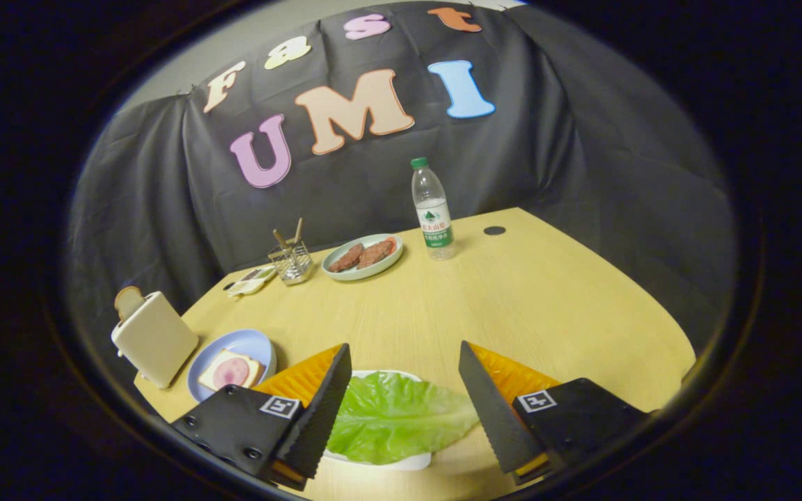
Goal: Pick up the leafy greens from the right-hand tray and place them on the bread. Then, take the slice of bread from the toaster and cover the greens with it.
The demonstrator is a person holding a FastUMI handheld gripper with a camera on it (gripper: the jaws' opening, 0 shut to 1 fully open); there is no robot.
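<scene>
Lettuce (394, 417) lies on its white tray (415, 460) at lower centre, between the wide-open, empty claw (404, 407). Step one looks underway: next, lower and pinch the leaf, then carry it to the bread (230, 371) at lower left.

A staged recording booth, not a real kitchen. Walled behind and to the sides by black cloth (547, 160) draped in folds, with a strip of pale plain wall above it. Furnished with one light wooden table (512, 306), office-style, with a dark cable-hole cap (493, 230) near its far edge. Laid out like a breakfast set: beyond the table's middle, a plate of meat slices (363, 256), a water bottle (433, 212) just right of that plate, a wire holder (291, 259) just left of it; well nearer and left of the plate, a toaster (156, 339).
</scene>
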